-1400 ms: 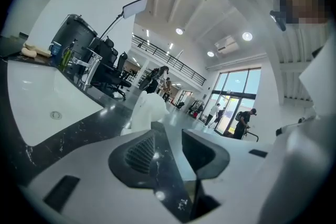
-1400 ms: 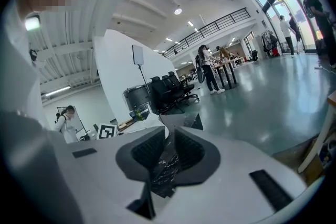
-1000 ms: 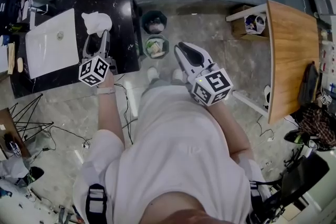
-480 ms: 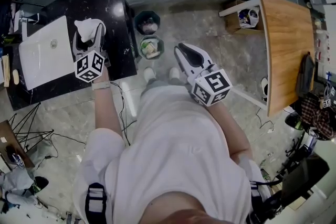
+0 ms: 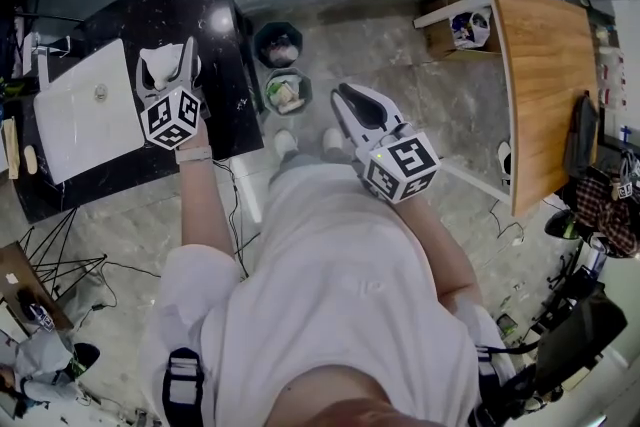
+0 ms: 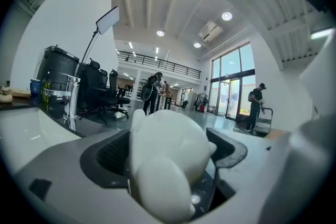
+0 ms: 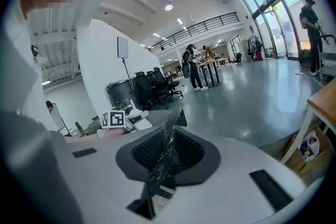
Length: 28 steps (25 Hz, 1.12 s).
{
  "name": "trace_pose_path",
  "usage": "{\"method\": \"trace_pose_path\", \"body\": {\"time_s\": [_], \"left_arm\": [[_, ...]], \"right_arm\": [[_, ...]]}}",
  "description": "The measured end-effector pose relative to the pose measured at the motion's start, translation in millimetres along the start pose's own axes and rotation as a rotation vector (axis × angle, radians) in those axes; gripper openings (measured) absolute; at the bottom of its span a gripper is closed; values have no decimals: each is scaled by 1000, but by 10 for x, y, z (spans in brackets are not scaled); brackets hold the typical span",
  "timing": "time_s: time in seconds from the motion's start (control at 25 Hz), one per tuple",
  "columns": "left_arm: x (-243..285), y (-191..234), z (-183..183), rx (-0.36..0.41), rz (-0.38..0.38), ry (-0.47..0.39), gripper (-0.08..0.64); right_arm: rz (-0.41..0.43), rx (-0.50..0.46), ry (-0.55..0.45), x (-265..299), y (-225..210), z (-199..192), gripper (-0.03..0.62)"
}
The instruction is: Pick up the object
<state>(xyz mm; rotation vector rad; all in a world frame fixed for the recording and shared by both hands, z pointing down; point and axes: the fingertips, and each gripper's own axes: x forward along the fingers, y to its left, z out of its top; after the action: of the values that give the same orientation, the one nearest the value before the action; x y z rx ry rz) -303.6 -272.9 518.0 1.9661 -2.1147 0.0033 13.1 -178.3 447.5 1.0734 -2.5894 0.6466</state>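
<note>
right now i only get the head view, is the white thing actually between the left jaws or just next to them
Observer: Between them. The left gripper view shows the white object filling the space inside the left gripper. Its jaws are opening, and a sliver of gap shows at the right-hand side.
Operator: ok and the right one, holding anything
Observer: No. The right gripper view shows the right gripper with its jaws almost together and nothing between them, only a thin slit.
Operator: whats showing through the slit
Observer: What looks like the black marble tabletop, dark with white veins.
</note>
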Motion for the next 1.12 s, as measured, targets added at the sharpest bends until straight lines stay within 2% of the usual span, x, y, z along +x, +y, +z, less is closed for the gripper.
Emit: {"method": "trace_pose_path", "body": {"time_s": [0.32, 1.12], "left_arm": [[119, 36, 81, -23, 24, -39, 436], [78, -49, 103, -14, 31, -34, 426]], "right_arm": [[-21, 10, -2, 1, -54, -6, 67], [-21, 33, -4, -27, -169, -13, 67]]}}
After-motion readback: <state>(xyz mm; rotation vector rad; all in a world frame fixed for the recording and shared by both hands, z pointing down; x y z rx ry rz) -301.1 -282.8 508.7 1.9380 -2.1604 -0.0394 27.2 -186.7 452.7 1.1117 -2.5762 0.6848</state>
